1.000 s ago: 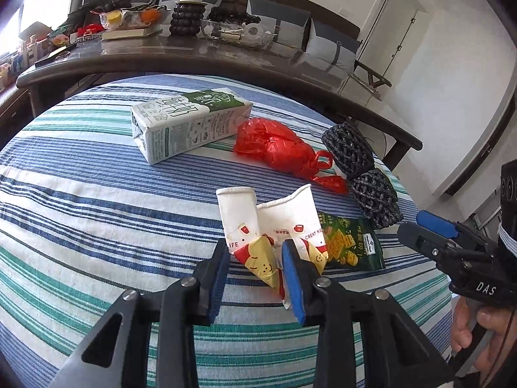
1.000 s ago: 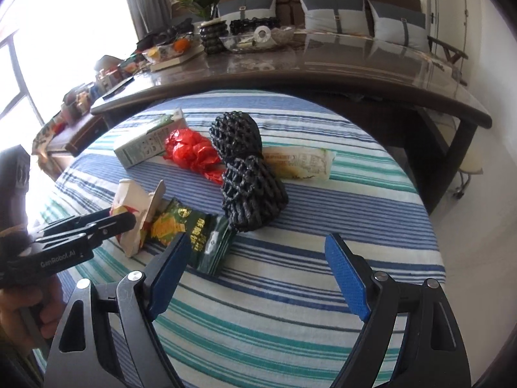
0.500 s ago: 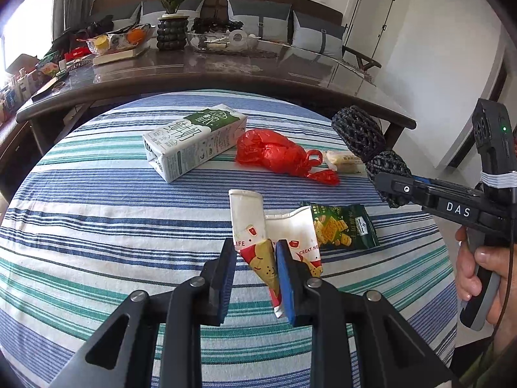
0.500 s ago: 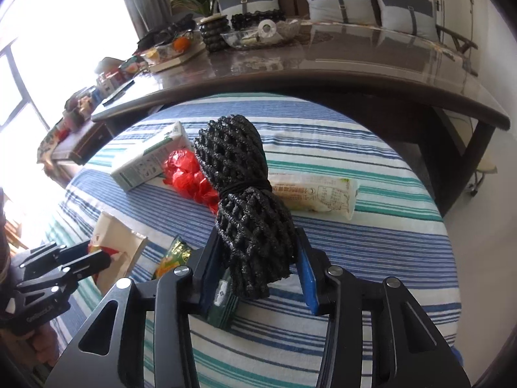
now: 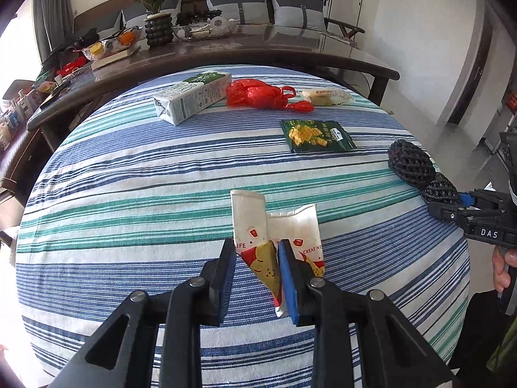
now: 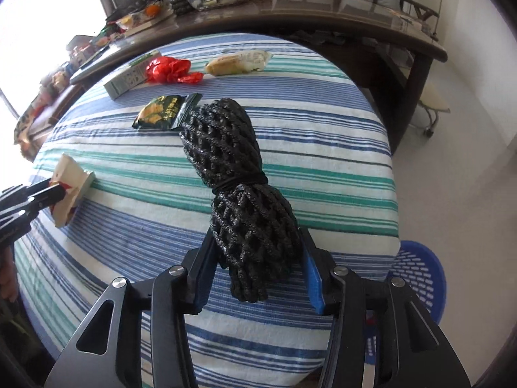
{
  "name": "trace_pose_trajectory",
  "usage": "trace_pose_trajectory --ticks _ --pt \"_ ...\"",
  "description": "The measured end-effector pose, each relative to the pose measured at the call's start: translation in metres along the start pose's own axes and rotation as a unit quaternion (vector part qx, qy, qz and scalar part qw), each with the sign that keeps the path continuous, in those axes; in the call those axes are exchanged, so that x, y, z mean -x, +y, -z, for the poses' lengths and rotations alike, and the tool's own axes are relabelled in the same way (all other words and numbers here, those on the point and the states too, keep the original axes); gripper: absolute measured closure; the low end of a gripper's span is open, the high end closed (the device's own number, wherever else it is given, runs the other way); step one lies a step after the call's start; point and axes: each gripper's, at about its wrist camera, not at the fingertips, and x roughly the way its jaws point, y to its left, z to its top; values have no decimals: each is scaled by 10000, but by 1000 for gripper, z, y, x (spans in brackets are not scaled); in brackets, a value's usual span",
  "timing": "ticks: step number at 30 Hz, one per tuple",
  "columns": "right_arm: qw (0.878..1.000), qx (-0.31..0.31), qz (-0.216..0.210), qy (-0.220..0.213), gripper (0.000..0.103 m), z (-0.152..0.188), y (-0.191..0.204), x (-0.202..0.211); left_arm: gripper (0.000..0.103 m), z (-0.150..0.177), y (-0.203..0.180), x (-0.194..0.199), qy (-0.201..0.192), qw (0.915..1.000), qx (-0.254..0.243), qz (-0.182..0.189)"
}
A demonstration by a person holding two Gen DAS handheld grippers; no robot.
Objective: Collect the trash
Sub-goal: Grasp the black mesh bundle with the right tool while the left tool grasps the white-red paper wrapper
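A crushed white paper cup with red and yellow print is lifted over the striped tablecloth. My left gripper is shut on its lower part, and the jaws are easing open slightly. A black mesh net bundle, tied in the middle, stands up between the pads of my right gripper. The pads press its lower half while the jaws open a little. In the left wrist view the net bundle hangs at the table's right edge. The right wrist view shows the paper cup at far left.
A milk carton, a red plastic bag, a wrapped bun and a green snack packet lie at the far side of the table. A blue basket stands on the floor by the table's right edge. Behind is a long dark table.
My right gripper closed on the net bundle, lifted it and carried it toward the table's right edge. My left gripper pulled back toward the near side with the paper cup.
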Motion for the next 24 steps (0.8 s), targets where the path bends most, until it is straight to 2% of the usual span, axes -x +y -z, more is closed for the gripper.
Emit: trace_pose_trajectory --ticks 1,2,4,9,17,24 --pt "10000 49 2 -23 45 3 2 1 67 1 1 0 -15 10000 13 -20" --pt "9999 117 -37 -61 36 6 2 1 53 2 1 1 -29 10000 28 -24" --pt "9995 271 -94 -123 28 10 7 2 36 3 2 4 -108 9999 45 -32" --pt "9975 703 30 -114 24 21 16 3 35 8 4 9 -78 9998 101 120" --pt "9982 544 -140 -227 21 9 -1 18 35 9 -7 4 -9 9997 -116 209" --pt "9975 596 -264 -263 21 -5 -2 18 35 2 1 6 -57 9993 220 301"
